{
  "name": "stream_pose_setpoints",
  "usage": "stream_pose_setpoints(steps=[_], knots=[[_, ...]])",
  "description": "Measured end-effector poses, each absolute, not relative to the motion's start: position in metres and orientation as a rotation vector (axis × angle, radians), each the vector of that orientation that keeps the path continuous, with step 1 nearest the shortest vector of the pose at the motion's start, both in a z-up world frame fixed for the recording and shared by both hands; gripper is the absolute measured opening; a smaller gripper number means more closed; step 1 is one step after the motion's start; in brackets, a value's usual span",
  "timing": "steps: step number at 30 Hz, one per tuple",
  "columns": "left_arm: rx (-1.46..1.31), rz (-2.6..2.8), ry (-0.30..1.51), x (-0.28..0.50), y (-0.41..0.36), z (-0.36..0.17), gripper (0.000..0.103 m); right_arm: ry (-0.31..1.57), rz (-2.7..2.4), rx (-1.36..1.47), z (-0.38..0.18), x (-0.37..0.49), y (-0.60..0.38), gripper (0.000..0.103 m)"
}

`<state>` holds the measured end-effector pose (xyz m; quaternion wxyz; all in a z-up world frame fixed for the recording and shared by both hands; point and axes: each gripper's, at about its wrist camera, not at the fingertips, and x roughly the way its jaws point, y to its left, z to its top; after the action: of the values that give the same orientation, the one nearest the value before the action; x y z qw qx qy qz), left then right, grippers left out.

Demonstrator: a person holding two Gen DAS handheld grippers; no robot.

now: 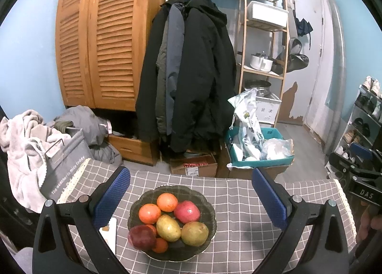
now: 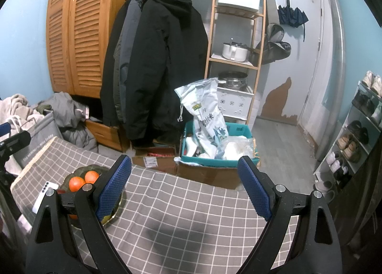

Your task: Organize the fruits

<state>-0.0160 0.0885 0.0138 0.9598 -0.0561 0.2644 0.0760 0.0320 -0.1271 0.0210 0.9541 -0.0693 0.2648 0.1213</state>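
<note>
**Fruits piled in the bowl, both claws wide and empty**

Fruits sit heaped in a dark scalloped bowl (image 1: 172, 253) on the checked tabletop (image 1: 238, 214), right in front of the left claw (image 1: 189, 198). Two oranges (image 1: 167, 202) lie at the far side of the pile, a pinkish-red apple (image 1: 187, 212) just beside them, and two yellow-green mangoes (image 1: 168, 228) touch one another at the near side. A dark red apple (image 1: 141, 237) leans on the near-left rim, with another orange peeking from under it.

Left claw is spread wide, its blue pads (image 1: 112, 196) well apart on either side of the bowl, holding nothing. A white phone (image 1: 109, 231) lies flat just left of the bowl, partly behind the claw's left finger.

Over on the right wrist view, the right claw (image 2: 185, 186) is also spread and empty, hanging above bare checked cloth. The bowl lies off to its left, mostly hidden behind the left finger, two oranges showing.

Beyond the tabletop edge: dark coats (image 1: 188, 71) on a rail and a teal crate (image 1: 260, 152) of bags.
</note>
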Motion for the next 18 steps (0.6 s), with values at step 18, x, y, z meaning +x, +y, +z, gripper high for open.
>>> stream_pose_setpoints(steps=[18], knots=[[-0.114,0.170,0.552,-0.0115,0.0849,0.0089,0.102,0.537,0.245,-0.142,0.0212,0.0319,-0.1265,0.089]])
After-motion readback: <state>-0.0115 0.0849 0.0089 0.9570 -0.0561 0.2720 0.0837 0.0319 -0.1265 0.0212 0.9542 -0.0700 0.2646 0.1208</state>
